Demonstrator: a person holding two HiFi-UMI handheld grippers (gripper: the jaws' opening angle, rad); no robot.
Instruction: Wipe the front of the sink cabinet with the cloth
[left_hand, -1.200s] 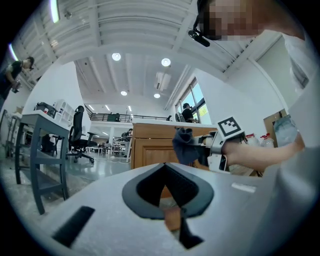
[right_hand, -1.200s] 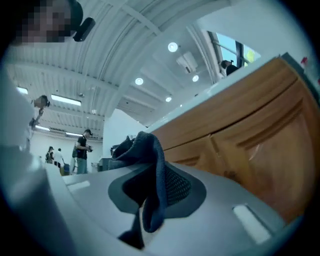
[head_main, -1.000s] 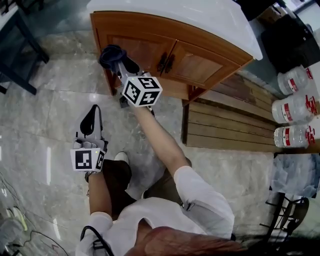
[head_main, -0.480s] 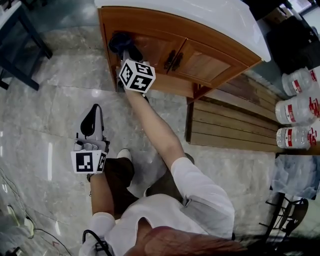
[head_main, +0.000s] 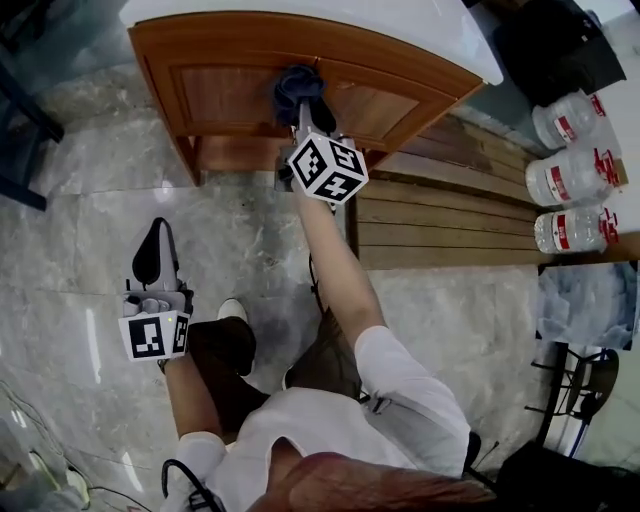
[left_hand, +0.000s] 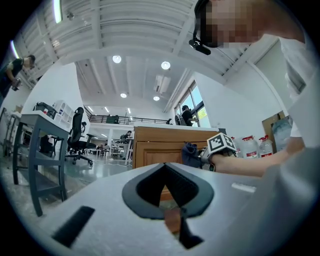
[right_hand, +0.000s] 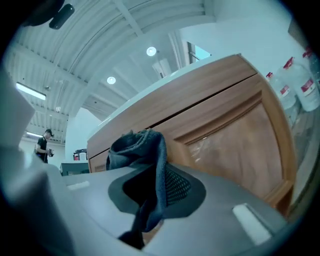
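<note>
Wiping looks under way: the right claw (head_main: 301, 108), clamped on the dark blue cloth (head_main: 297, 84), presses it to the sink cabinet (head_main: 165, 42) front near its top edge, where the doors (head_main: 225, 96) meet. How much is wiped cannot be told. The right arm (head_main: 335, 262) reaches straight out; the left claw (head_main: 153, 252) hangs closed, empty, over the floor (head_main: 85, 225).

Cloth (head_main: 298, 85), clamped in right gripper (head_main: 302, 108), has travelled toward 3 o'clock across the sink cabinet (head_main: 375, 105) front. 1.0 s ago it was at the outer edge of the left door (head_main: 215, 95). 0.5 s ago it was on that door's panel. It is now at the seam where the two doors meet. The door handles, visible earlier, are now covered by cloth and gripper. Head view has swung, so the cabinet sits further toward 9 o'clock in frame.
</note>
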